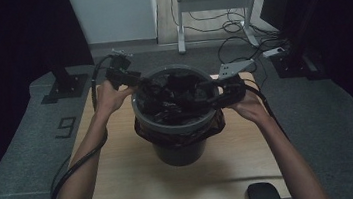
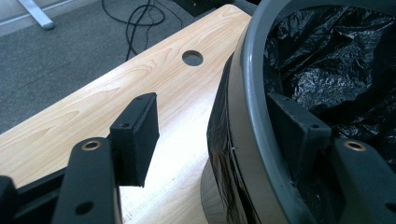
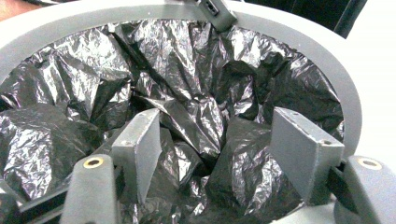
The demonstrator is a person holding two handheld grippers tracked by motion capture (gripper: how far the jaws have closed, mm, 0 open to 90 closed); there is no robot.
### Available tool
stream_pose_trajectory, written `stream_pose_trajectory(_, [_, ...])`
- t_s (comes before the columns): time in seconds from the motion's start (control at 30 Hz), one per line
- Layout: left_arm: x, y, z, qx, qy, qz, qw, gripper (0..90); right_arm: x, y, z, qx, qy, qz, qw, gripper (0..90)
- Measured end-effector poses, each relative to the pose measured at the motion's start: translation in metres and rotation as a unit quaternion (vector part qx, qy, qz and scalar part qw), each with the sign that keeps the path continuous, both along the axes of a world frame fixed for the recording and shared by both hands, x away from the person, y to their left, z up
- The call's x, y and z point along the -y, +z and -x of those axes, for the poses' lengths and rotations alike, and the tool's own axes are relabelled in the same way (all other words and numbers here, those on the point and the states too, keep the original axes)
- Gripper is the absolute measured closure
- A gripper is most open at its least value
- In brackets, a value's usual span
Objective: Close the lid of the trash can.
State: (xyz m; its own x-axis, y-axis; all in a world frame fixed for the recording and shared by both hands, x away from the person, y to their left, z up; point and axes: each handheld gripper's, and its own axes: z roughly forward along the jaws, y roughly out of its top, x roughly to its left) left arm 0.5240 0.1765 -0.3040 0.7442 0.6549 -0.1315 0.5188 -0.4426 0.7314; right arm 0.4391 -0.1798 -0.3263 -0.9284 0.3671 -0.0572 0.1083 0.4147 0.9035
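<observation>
We line a grey bin point(image 1: 177, 129) on the worktop point(image 1: 123, 176) with a black bag point(image 1: 174, 97), one pair of tongs on each side of it.

Our left tongs point(image 2: 215, 135) straddle the bin's rim point(image 2: 254, 116), one jaw outside and one inside over the plastic, seemingly to pin the bag's edge there, though we cannot tell if the pads press; our right tongs point(image 3: 217, 154) hang half-wide just above the crumpled bag point(image 3: 187, 107) inside the bin, holding nothing, apparently poised to pinch a fold and spread it.
</observation>
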Motion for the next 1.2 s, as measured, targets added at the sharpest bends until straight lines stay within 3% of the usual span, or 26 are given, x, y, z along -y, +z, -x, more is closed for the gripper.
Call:
stream_pose_trajectory(0.2, [0.001, 0.001, 0.000, 0.006, -0.001, -0.008, 0.9999, 36.3, -0.009, 0.006, 0.003, -0.009, 0.005, 0.050, 0.9987, 24.5])
stream_pose_trajectory(0.37, [0.000, 0.000, 0.001, 0.004, 0.004, 0.001, 1.0000, 36.3, -0.015, 0.006, 0.017, -0.020, -0.035, 0.045, 0.9982, 19.9])
stream_pose_trajectory(0.43, [0.000, 0.000, 0.001, 0.005, 0.006, 0.002, 1.0000, 36.9, -0.022, 0.004, 0.028, -0.050, -0.053, 0.028, 0.9969, 20.9])
stream_pose_trajectory(0.53, [0.001, -0.001, 0.000, -0.002, 0.004, 0.010, 0.9999, 37.0, -0.029, 0.004, 0.041, -0.057, -0.087, 0.022, 0.9943, 19.9])
stream_pose_trajectory(0.7, [0.001, -0.001, 0.000, -0.003, 0.003, 0.008, 1.0000, 36.9, -0.028, 0.003, 0.041, -0.056, -0.086, 0.025, 0.9945, 21.5])
stream_pose_trajectory(0.9, [0.000, -0.002, -0.001, -0.010, 0.004, 0.019, 0.9998, 36.8, -0.026, 0.005, 0.040, -0.062, -0.077, 0.042, 0.9942, 32.7])
stream_pose_trajectory(0.97, [0.000, -0.002, -0.001, -0.006, 0.005, 0.015, 0.9999, 35.1, -0.024, 0.007, 0.036, -0.074, -0.059, 0.039, 0.9948, 30.8])
stream_pose_trajectory(1.03, [0.000, -0.002, -0.002, 0.002, 0.002, 0.009, 1.0000, 32.7, -0.021, 0.008, 0.030, -0.085, -0.034, 0.035, 0.9952, 23.1])
stream_pose_trajectory(1.1, [0.001, -0.001, -0.002, 0.009, 0.000, 0.002, 1.0000, 29.7, -0.020, 0.009, 0.026, -0.080, -0.034, 0.040, 0.9954, 20.5])
stream_pose_trajectory(1.2, [0.001, -0.001, -0.002, 0.018, -0.002, -0.003, 0.9998, 27.2, -0.019, 0.013, 0.019, -0.093, -0.033, 0.041, 0.9942, 12.4])
